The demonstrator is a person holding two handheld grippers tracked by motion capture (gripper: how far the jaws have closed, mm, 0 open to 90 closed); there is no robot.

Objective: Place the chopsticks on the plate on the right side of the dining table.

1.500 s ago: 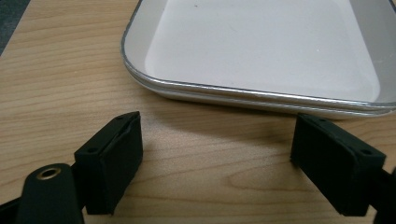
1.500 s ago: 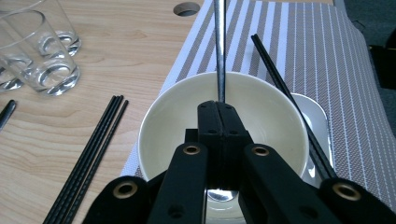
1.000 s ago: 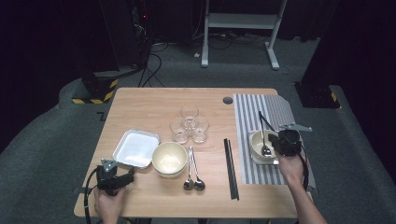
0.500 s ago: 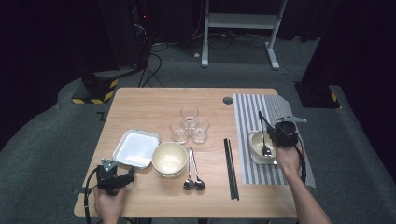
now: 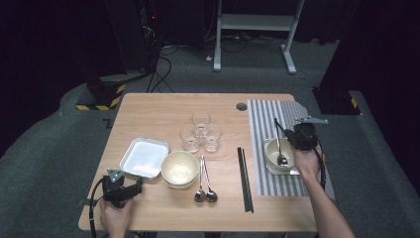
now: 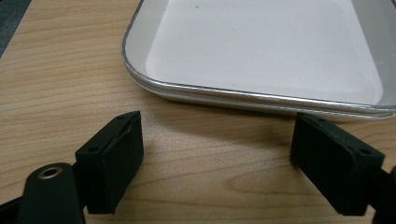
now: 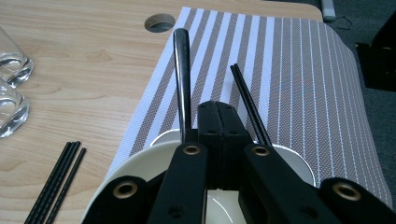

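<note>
A pale bowl (image 5: 275,153) stands on a small square plate on the striped mat (image 5: 265,116) at the right. A spoon (image 5: 280,151) and a thin black chopstick (image 5: 281,128) lean in it. My right gripper (image 5: 297,133) hovers over the bowl's far right rim with its jaws pressed together and nothing between them. In the right gripper view the spoon handle (image 7: 180,70) passes left of the shut gripper (image 7: 222,109) and the chopstick (image 7: 247,102) passes right of it. My left gripper (image 5: 138,184) rests open at the front left. The white tray (image 6: 261,51) lies just beyond that open gripper (image 6: 219,163).
A cream bowl (image 5: 180,167) sits beside the white tray (image 5: 144,156). Two spoons (image 5: 203,183) and a pair of black chopsticks (image 5: 245,178) lie mid-table. Three glasses (image 5: 200,131) stand behind them. A cable hole (image 5: 241,106) is at the mat's far corner.
My right gripper has drifted a little toward the far side of the table, staying shut over the bowl. Spoon, chopstick and left gripper have kept still.
</note>
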